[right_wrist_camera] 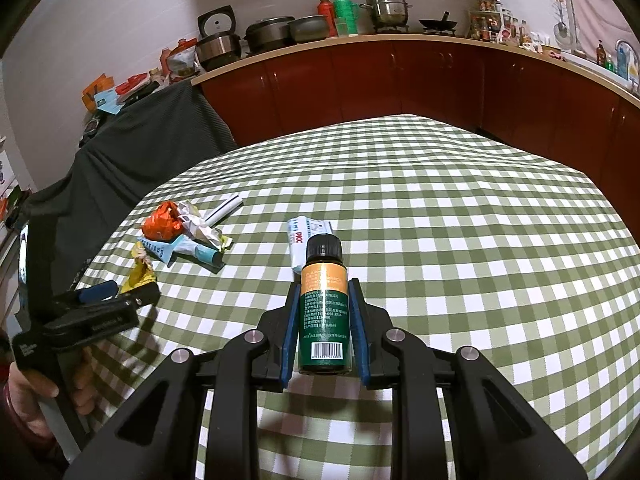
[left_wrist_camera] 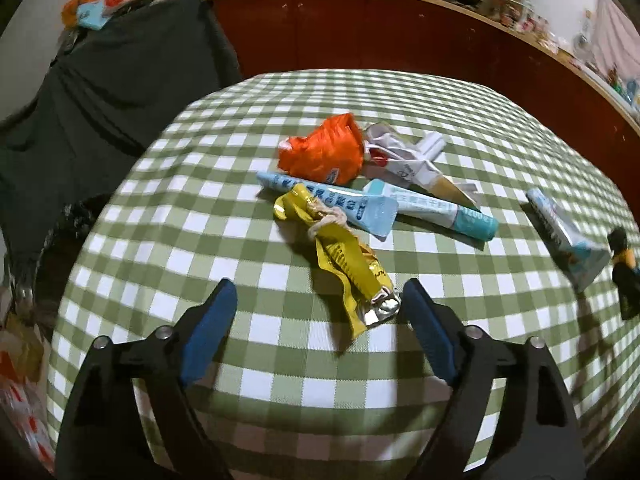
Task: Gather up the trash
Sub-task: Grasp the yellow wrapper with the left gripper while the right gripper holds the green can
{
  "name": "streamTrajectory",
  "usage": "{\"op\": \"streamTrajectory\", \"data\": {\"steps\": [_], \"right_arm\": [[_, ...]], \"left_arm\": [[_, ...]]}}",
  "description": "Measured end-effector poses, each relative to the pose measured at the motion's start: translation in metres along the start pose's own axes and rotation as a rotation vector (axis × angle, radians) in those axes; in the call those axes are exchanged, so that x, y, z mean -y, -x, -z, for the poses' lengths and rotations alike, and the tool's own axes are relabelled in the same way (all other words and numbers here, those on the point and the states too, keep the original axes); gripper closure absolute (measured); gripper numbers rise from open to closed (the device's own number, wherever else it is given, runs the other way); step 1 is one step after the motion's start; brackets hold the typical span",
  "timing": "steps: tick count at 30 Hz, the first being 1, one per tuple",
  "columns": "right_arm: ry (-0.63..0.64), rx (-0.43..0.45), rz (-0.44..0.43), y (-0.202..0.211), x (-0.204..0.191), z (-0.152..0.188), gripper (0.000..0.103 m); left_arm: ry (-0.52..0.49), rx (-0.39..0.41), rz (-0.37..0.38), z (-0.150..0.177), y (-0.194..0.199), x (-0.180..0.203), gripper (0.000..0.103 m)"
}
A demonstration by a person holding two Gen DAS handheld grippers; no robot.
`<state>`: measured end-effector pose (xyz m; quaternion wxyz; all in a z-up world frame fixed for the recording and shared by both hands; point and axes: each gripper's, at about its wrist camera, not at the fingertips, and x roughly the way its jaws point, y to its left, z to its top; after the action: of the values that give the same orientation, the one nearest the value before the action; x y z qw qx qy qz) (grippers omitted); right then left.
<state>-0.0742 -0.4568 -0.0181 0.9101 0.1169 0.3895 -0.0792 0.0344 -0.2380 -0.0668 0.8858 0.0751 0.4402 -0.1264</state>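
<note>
Evidently the trash is being gathered around one landmark, the heap of wrappers on the green checked tablecloth. At the heap's far side lie an orange crumpled bag and white paper scraps, with two pale blue tubes crossing just in front of them. The yellow wrapper trails from the heap toward the left gripper, whose jaws stand wide with the wrapper's silvery end close to one pad, nothing pinched; this looks like a drop-off or a lining-up for a grab. Well to the right of the heap, beside a separate blue-and-white packet, the right gripper holds a green bottle with a black cap, jaws narrow against its sides, probably to carry it toward the heap.
</note>
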Motion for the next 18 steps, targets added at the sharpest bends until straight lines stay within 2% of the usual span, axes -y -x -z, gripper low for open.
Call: {"op": "streamTrajectory", "data": {"steps": [1, 7, 9, 18], "right_arm": [[0.001, 0.000, 0.000, 0.000, -0.001, 0.000, 0.079], [0.013, -0.004, -0.003, 0.001, -0.009, 0.000, 0.079], [0.016, -0.004, -0.003, 0.001, -0.010, 0.000, 0.079], [0.023, -0.002, -0.008, 0.002, -0.016, -0.001, 0.079]], "left_arm": [[-0.006, 0.001, -0.006, 0.000, -0.001, 0.000, 0.015], [0.016, -0.011, -0.009, -0.001, -0.003, -0.009, 0.012], [0.027, -0.024, -0.015, -0.002, -0.006, -0.012, 0.004], [0.023, -0.032, -0.016, -0.003, -0.005, -0.011, 0.004]]}}
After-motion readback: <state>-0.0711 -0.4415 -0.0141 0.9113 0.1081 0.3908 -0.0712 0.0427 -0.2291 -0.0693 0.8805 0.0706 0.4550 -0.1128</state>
